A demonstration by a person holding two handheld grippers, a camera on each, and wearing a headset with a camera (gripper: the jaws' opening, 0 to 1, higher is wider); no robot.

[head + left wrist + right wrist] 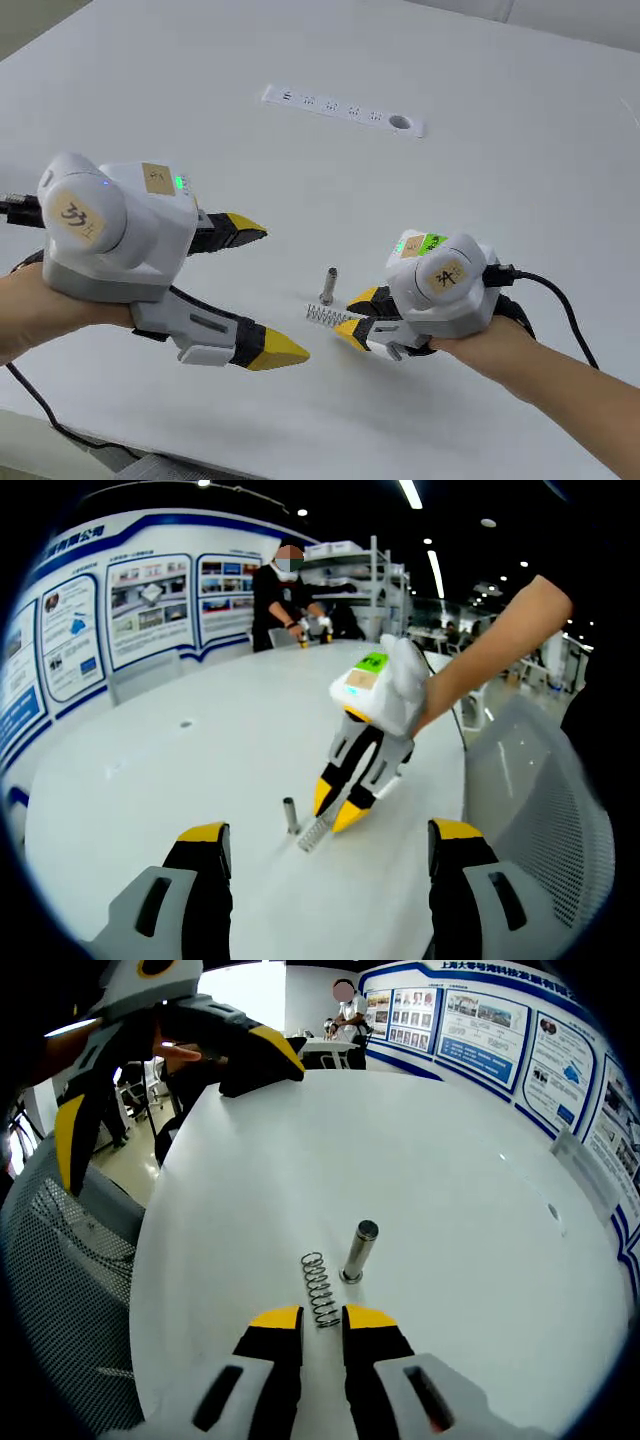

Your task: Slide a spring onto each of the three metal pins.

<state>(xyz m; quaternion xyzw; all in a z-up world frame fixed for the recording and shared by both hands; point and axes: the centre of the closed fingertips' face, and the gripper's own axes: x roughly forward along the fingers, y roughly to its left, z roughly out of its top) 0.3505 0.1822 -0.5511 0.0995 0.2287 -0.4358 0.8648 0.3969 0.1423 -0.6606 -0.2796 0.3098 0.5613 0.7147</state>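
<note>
One short metal pin (328,286) stands upright on the white table (470,190). A small coil spring (322,316) lies flat just in front of the pin. My right gripper (356,315) is low at the spring's right end, its yellow-tipped jaws a narrow gap apart and straddling that end. In the right gripper view the spring (319,1290) runs out from between the jaws, with the pin (358,1251) beside it. My left gripper (268,290) hovers to the left, wide open and holding nothing. The left gripper view shows the pin (290,815), the spring (311,836) and the right gripper (336,810).
A white power strip (340,108) lies at the far side of the table. Cables trail from both grippers. A mesh chair (60,1260) stands by the table's edge, and a person (285,590) works at the far end.
</note>
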